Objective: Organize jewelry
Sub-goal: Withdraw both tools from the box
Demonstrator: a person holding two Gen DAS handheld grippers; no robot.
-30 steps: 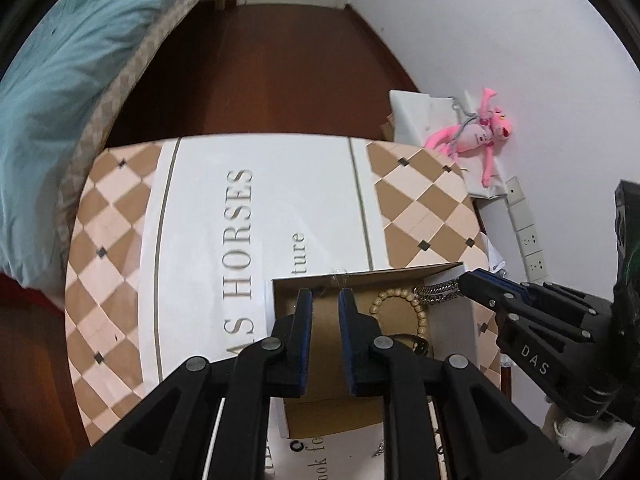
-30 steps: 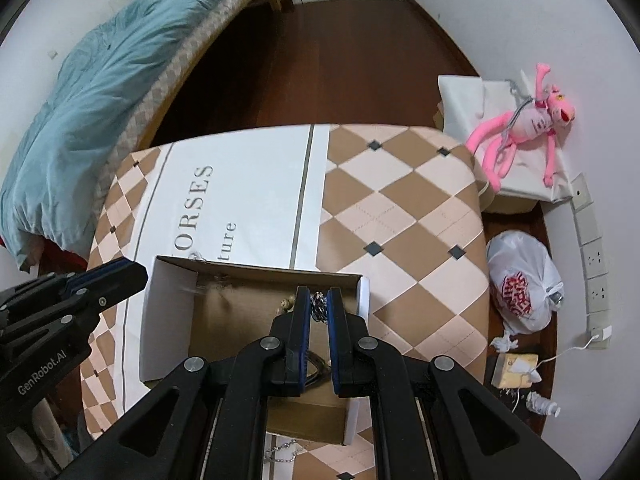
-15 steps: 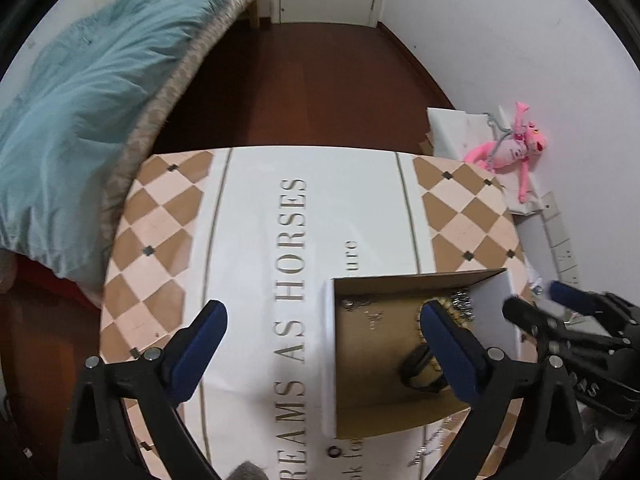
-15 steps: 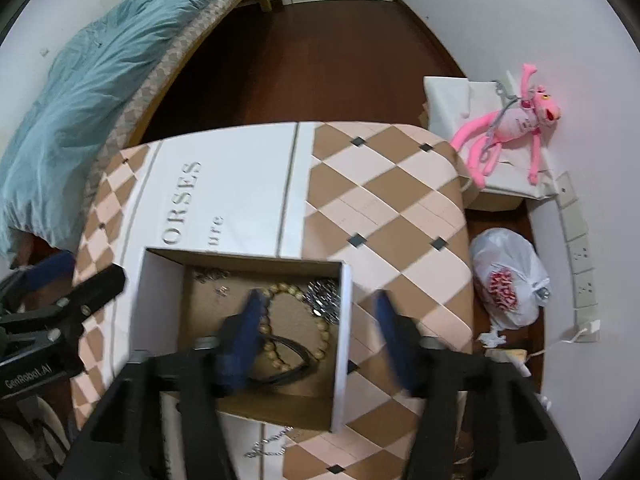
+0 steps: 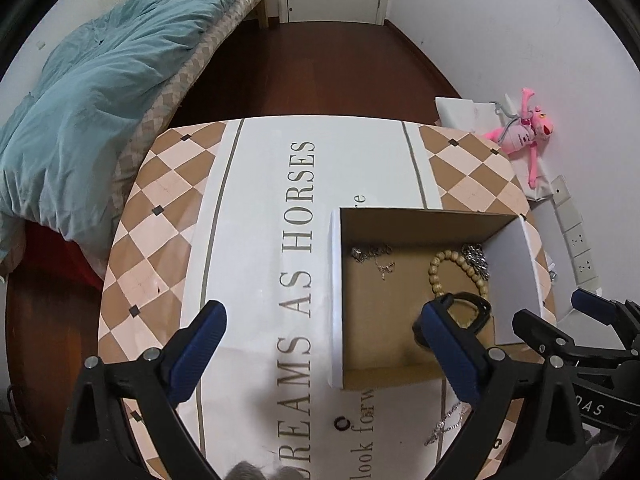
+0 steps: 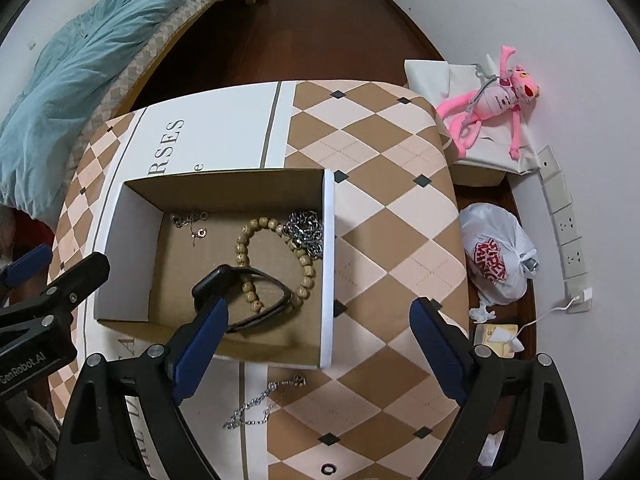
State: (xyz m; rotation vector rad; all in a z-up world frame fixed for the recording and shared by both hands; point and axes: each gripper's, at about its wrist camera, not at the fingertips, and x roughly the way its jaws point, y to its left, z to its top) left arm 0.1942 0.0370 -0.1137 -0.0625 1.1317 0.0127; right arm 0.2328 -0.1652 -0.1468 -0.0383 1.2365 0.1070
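With their jaws spread wide and nothing between them, both tools have just been opening, and each points steeply down at the counter (image 6: 384,128). The right tool (image 6: 318,346) hangs over the near right corner of the cardboard box (image 6: 329,264), one finger over the box floor and the other over the checked cloth outside it. The left tool (image 5: 320,354) straddles the box's left wall, its left finger over the printed white strip and its right finger above the box interior.

Just beyond the right tool, on the counter in front of the box, lies a loose silver chain (image 6: 264,400), the likeliest next piece. It looks light, limp and slippery; it will probably sag and slide, so a pinch where its links bunch near the clasp end seems safer than a pinch on a single strand. A small dark ring (image 6: 329,469) lies nearer the counter's edge; it seems stiff, tiny and flat, and hard to nip without pressing down on the cloth.

Inside the box rest a black watch (image 6: 240,292), a wooden bead bracelet (image 6: 272,256) partly under the watch strap, a heap of heavier metal chain (image 6: 306,230) against the right wall, and a thin necklace (image 6: 192,222) near the far left corner.
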